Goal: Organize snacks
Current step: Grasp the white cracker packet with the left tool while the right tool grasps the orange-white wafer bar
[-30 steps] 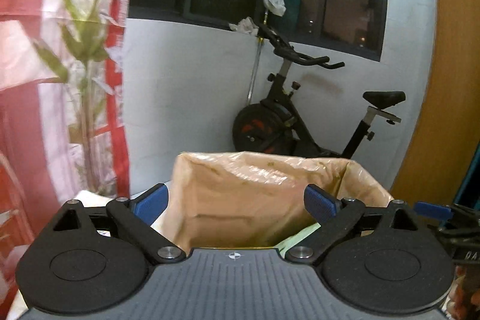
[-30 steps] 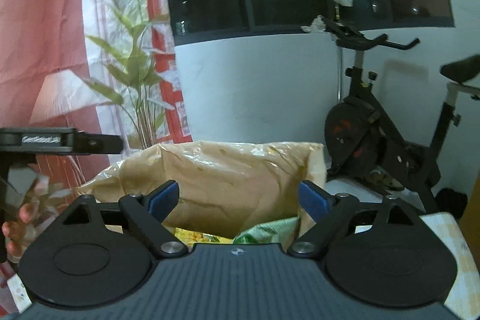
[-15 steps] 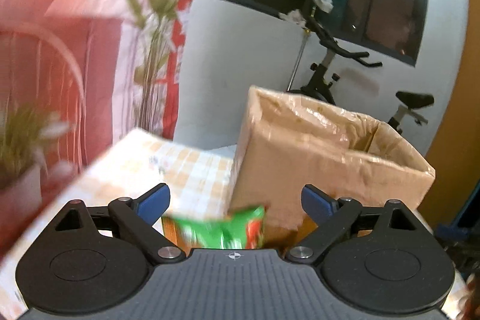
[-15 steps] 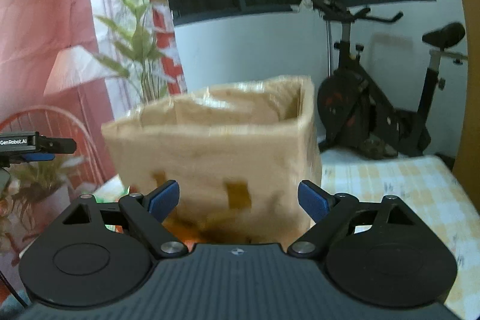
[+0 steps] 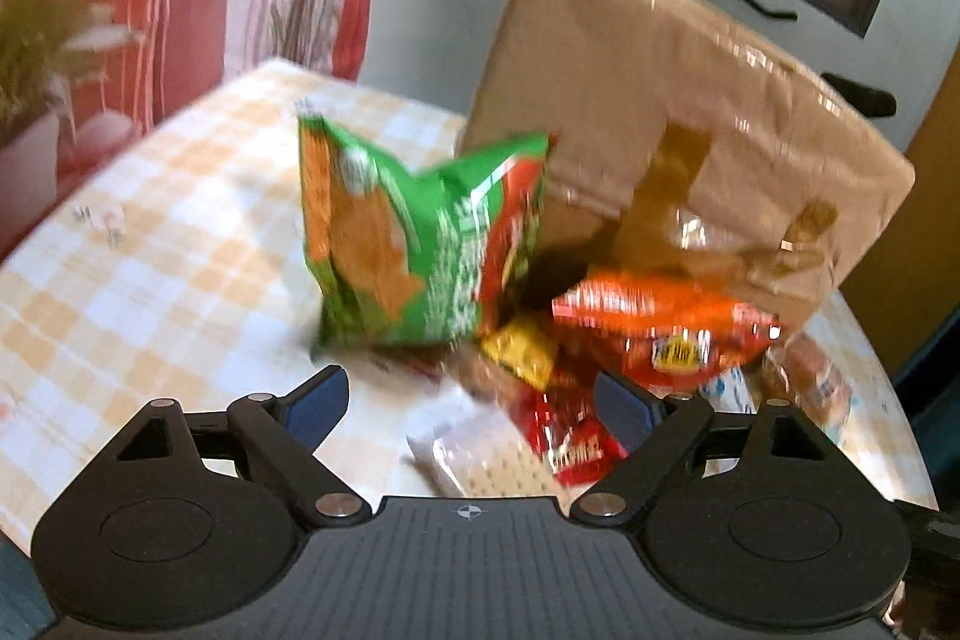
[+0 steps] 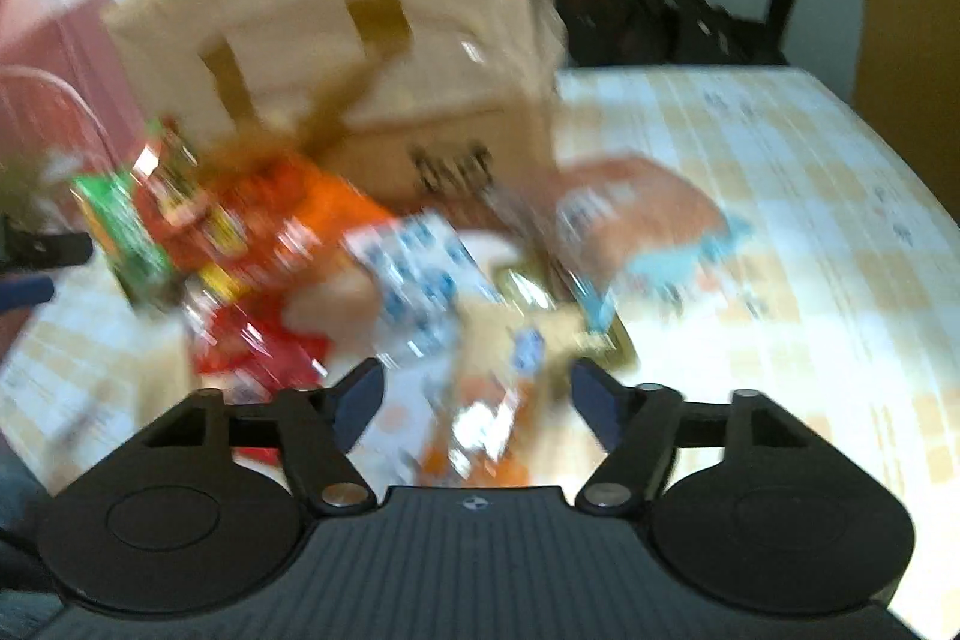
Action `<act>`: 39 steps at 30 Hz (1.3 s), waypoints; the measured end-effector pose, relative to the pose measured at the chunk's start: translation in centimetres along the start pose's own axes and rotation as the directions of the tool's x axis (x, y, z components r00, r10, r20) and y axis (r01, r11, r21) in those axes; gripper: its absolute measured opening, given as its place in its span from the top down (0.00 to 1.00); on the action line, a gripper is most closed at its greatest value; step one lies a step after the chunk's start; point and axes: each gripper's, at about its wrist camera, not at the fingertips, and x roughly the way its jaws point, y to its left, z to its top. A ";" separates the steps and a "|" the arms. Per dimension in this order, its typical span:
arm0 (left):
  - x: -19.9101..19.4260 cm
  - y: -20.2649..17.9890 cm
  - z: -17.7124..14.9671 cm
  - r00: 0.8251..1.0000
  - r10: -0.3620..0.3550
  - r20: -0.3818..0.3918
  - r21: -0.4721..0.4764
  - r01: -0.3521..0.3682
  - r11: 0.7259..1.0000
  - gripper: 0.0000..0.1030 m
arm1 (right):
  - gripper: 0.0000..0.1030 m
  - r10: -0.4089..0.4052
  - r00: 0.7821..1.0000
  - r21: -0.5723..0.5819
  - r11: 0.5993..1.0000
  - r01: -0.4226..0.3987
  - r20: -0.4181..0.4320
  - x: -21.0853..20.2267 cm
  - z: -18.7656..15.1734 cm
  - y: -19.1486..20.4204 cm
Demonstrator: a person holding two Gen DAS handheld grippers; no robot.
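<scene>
Left wrist view: the left gripper (image 5: 471, 403) occupies the bottom of the frame with its jaws wide and closing; the blue pads grip nothing. Above the gap, at frame centre, a green snack bag (image 5: 414, 238) stands upright on the checked tablecloth (image 5: 144, 268), clear of both pads. To its right, an orange snack bag (image 5: 666, 316) lies against the base of the cardboard box (image 5: 672, 112), which fills the upper right. A small yellow packet (image 5: 522, 349) and a red packet (image 5: 570, 436) lie between the two bags, the red packet just beside the right-hand pad. A pale wrapped packet (image 5: 474, 454) lies directly in the gap between the pads, touched by neither as far as the frame shows.

Right wrist view: heavily blurred. The right gripper (image 6: 474, 400) sits at the bottom with its jaws at a middling width and closing. A white-and-blue packet (image 6: 420, 268) lies just above the gap; blurred wrappers extend down between the pads, but contact cannot be determined. The same box stands at upper left, with the green and orange bags at its left foot. A brown-and-light-blue packet (image 6: 648, 220) lies right of centre.
</scene>
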 end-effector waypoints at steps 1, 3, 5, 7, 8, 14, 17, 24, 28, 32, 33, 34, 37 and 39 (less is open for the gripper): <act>0.3 0.1 -0.2 1.000 -0.003 -0.017 0.001 0.003 1.000 0.13 | 0.38 -0.001 1.000 0.007 1.000 0.001 -0.017 0.2 -0.2 -0.2; 0.8 0.1 -0.9 0.998 0.001 -0.056 -0.001 -0.001 1.000 0.14 | 0.45 0.018 0.999 0.011 1.000 -0.017 -0.032 0.5 -0.3 -0.2; 1.2 0.4 -1.1 0.997 -0.002 -0.081 -0.009 0.001 1.000 0.17 | 0.59 0.030 0.999 -0.012 0.999 -0.030 -0.036 0.7 -0.2 0.0; 1.5 0.5 -1.4 0.995 -0.016 -0.103 -0.014 0.014 1.000 0.20 | 0.60 0.060 0.998 -0.046 0.997 -0.062 -0.036 1.0 0.0 0.6; 1.6 0.4 -1.4 0.993 -0.023 -0.113 -0.014 0.022 1.000 0.20 | 0.60 0.077 0.996 -0.062 0.995 -0.079 -0.035 1.1 0.1 1.0; 2.2 -0.7 -2.2 0.986 -0.048 -0.161 -0.006 0.047 0.999 0.22 | 0.60 0.106 0.994 -0.188 0.977 -0.104 -0.001 1.7 0.0 2.8; 2.7 -1.7 -2.8 0.982 -0.036 -0.187 0.017 0.040 0.999 0.22 | 0.60 0.113 0.994 -0.196 0.975 -0.109 0.008 1.8 0.1 2.5; 4.9 -3.5 -3.7 0.976 0.048 -0.212 0.109 -0.025 0.994 0.31 | 0.61 0.119 0.992 -0.208 0.972 -0.107 0.046 2.1 -1.0 2.2; 4.9 -3.5 -3.8 0.976 0.053 -0.212 0.127 -0.026 0.992 0.37 | 0.62 0.135 0.990 -0.167 0.978 -0.126 0.048 2.2 -1.3 1.6; 4.5 -2.4 -3.6 0.972 0.056 -0.229 0.102 -0.033 0.994 0.38 | 0.62 0.145 0.988 -0.154 0.979 -0.136 0.048 2.1 -1.2 1.5; 4.6 -2.1 -3.3 0.971 0.061 -0.232 0.094 -0.040 0.995 0.38 | 0.62 0.147 0.988 -0.149 0.979 -0.138 0.048 2.1 -1.3 1.5; 4.6 -1.8 -3.1 0.970 0.073 -0.233 0.087 -0.054 0.995 0.37 | 0.62 0.149 0.988 -0.146 0.979 -0.140 0.049 2.1 -1.3 1.4; 4.7 -0.8 -2.9 0.962 0.131 -0.240 0.057 -0.120 0.991 0.28 | 0.62 0.151 0.987 -0.140 0.980 -0.143 0.049 2.1 -1.2 1.4; 4.8 -0.3 -2.8 0.957 0.159 -0.242 0.033 -0.156 0.987 0.25 | 0.62 0.153 0.987 -0.138 0.980 -0.145 0.049 2.1 -1.2 1.3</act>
